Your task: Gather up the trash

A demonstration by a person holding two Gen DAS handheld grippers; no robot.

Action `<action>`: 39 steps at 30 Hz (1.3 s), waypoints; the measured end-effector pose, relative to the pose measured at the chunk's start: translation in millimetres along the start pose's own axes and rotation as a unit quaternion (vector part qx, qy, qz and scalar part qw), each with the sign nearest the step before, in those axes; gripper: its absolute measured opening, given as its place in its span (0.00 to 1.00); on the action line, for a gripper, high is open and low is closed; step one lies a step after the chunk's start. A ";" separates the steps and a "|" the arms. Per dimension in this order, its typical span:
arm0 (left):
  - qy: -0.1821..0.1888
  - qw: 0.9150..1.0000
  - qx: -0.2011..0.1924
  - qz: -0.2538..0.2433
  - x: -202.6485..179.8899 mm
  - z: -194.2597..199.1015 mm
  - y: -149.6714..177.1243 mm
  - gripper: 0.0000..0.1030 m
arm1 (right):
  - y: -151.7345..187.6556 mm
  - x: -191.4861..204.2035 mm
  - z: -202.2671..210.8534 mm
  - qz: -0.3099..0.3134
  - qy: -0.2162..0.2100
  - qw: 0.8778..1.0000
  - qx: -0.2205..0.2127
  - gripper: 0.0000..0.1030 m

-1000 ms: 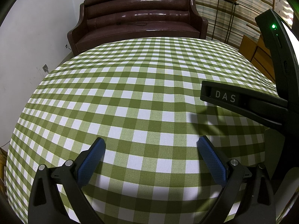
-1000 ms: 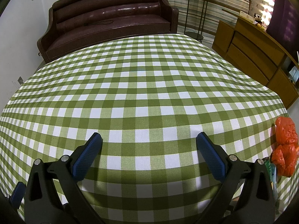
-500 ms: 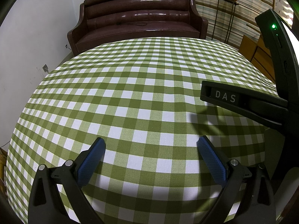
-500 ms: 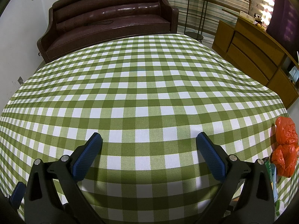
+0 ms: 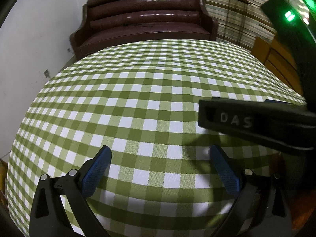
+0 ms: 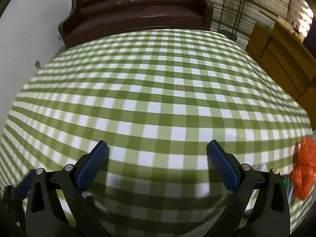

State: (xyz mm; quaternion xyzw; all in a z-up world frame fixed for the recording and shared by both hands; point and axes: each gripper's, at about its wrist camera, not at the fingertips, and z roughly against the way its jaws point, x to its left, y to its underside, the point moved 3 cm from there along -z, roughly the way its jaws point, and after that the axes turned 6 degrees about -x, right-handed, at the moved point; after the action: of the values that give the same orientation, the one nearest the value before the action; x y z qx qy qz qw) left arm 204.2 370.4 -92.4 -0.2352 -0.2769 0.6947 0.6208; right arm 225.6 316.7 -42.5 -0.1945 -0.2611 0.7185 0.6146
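Note:
A table under a green and white checked cloth (image 5: 154, 102) fills both views. My left gripper (image 5: 161, 170) hovers open over the near edge of the cloth (image 6: 158, 90), with nothing between its blue pads. My right gripper (image 6: 158, 165) is open too and holds nothing. An orange crumpled plastic bag (image 6: 305, 167) lies at the right edge in the right wrist view, with some green and blue packaging (image 6: 288, 187) below it. In the left wrist view, the black body of the right gripper (image 5: 256, 122), marked DAS, juts in from the right.
A dark brown leather sofa (image 5: 146, 27) stands behind the table against a white wall. A wooden cabinet (image 6: 280, 59) sits at the right, with a metal plant stand (image 5: 237, 9) and striped curtain behind it.
Both grippers have shifted and the views are now slightly blurred. The right gripper's body looks larger and closer in the left wrist view. Both stay open.

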 end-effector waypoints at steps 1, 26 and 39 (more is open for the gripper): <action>0.001 1.000 0.002 -0.002 1.0 0.3 -0.1 0.95 | -0.8 -0.7 10.1 -0.011 -0.007 1.000 -0.010 0.96; 0.116 0.983 -0.141 0.031 -135.2 154.5 30.6 0.94 | 123.1 -275.7 233.4 -0.085 0.135 0.963 -0.218 0.96; 0.056 0.988 -0.134 0.052 -199.2 86.3 -5.7 0.94 | 156.6 -348.0 229.5 -0.107 0.140 0.963 -0.203 0.96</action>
State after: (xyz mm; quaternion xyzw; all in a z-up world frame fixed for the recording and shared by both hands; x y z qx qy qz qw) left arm 174.1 165.0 -28.4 -0.3689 -0.3200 0.6681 0.5615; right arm 24.1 -74.1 27.6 -0.3851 -0.3320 0.5460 0.6658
